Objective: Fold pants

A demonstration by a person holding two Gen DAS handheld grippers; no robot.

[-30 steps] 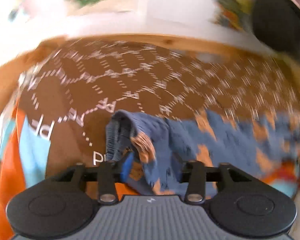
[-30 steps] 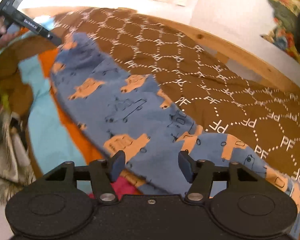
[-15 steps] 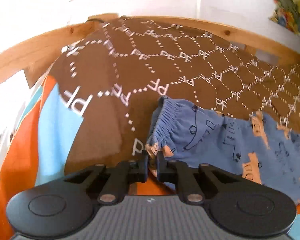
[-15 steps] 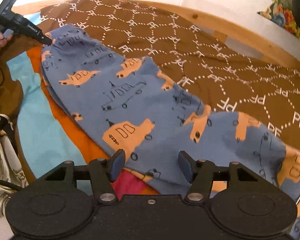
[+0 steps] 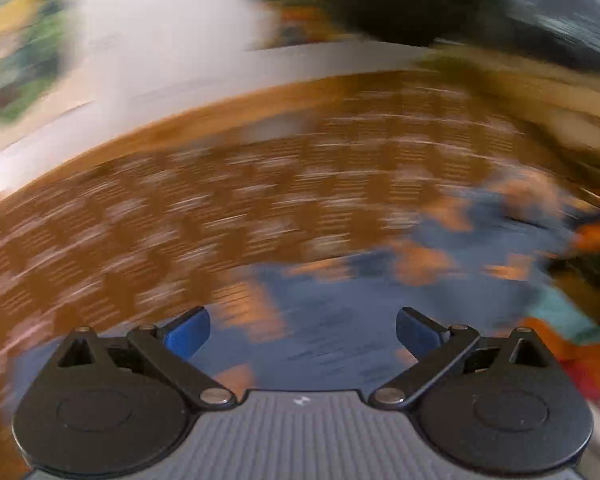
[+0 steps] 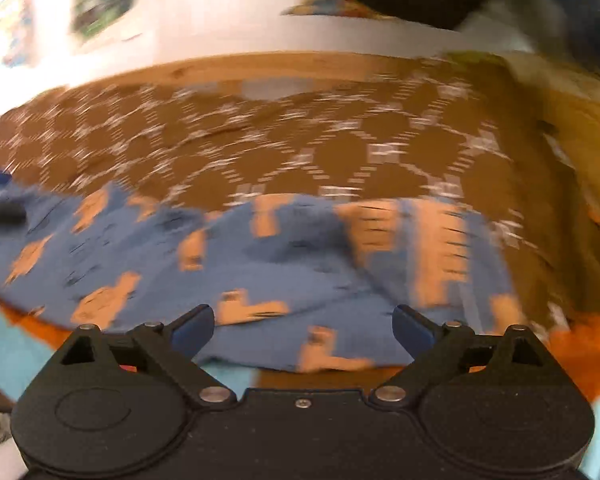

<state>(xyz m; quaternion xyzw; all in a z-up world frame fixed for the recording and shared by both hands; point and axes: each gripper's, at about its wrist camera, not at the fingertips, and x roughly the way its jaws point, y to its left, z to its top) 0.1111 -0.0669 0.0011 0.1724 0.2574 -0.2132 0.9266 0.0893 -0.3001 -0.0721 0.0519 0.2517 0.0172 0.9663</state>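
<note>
The blue pants point(image 6: 268, 256) with orange car prints lie spread across a brown patterned cover point(image 6: 340, 152). Both views are motion-blurred. My left gripper point(image 5: 302, 330) is open and empty, its jaws wide apart just above the pants point(image 5: 340, 320). My right gripper point(image 6: 302, 328) is open and empty over the near edge of the pants. The left gripper's tip point(image 6: 0, 210) shows at the far left of the right wrist view, at the pants' end.
A wooden frame point(image 6: 260, 66) borders the cover at the back, with a white wall point(image 6: 220, 8) behind. Orange and light-blue fabric point(image 6: 580, 344) lies under the pants' near edge. A dark blurred shape point(image 5: 420, 0) is at the top.
My left gripper opened and let go of the waistband it was pinching, then swung right over the pants. My right gripper swung right along the pants, staying open.
</note>
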